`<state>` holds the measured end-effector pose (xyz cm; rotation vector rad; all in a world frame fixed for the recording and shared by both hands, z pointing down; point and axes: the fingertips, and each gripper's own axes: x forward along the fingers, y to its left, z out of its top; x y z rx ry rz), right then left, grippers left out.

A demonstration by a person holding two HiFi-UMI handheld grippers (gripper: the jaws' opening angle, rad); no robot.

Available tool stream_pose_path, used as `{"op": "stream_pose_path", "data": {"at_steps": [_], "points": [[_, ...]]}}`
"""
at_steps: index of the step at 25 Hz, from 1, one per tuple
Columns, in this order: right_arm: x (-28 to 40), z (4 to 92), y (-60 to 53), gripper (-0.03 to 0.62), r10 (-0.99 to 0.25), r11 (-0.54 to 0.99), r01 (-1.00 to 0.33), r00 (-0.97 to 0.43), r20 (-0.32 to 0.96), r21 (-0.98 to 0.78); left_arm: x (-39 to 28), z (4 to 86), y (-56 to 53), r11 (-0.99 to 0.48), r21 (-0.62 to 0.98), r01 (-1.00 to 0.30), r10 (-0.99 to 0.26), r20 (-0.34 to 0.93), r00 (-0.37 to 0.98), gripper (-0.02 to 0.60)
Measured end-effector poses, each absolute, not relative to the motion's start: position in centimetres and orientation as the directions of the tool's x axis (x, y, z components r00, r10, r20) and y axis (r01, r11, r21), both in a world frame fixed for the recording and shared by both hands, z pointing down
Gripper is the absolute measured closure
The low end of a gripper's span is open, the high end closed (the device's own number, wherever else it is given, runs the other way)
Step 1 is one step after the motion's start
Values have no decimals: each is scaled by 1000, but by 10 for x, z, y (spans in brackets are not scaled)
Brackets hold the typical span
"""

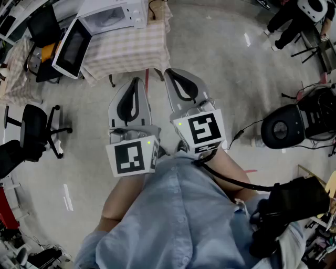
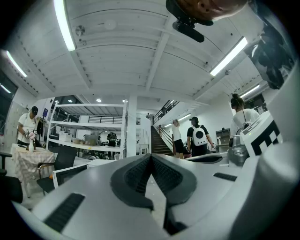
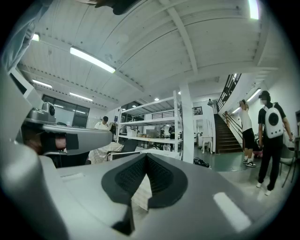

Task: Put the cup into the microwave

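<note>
Cup: can't pick it out in any view. Microwave (image 1: pixel 113 14) sits ahead of the left claw (image 1: pixel 136 82) and off to its left, well apart, door (image 1: pixel 72 46) swung open. It's on a surface (image 1: pixel 131 52) with a checked cloth, which lies straight past both claw tips.

Left claw: jaws closed, tips meeting, nothing between them (image 2: pixel 151 155). Right claw (image 1: pixel 170 73): same, pads together, empty (image 3: pixel 146 155).

Pose: both claws held level, side by side and near each other, pointing forward at the surface. Right one sits slightly further ahead. Marker cubes (image 1: pixel 132 156) face up at the head camera. Forearms (image 1: pixel 119 202) are tucked in close to the torso, light blue shirt (image 1: pixel 178 220) right behind the claws. A black cable (image 1: pixel 231 179) runs back from the right claw's rear.

Around: office chair (image 1: pixel 32 131) left of the left claw, on the floor. Round black device (image 1: pixel 283 126) right of the right claw. Two people (image 3: pixel 271 140) stand ahead-right of the right claw, near a staircase (image 3: pixel 227 136).
</note>
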<state>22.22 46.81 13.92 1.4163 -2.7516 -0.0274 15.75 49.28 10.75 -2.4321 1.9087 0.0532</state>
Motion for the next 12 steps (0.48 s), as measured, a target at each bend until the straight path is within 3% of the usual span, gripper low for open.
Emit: {"op": "stream_pose_path", "data": {"at_steps": [12], "points": [[245,142,468,592,-805,593,-805,-593,20,15,184,112,492,-237,-32,-971,-970,-47,239,575]]}}
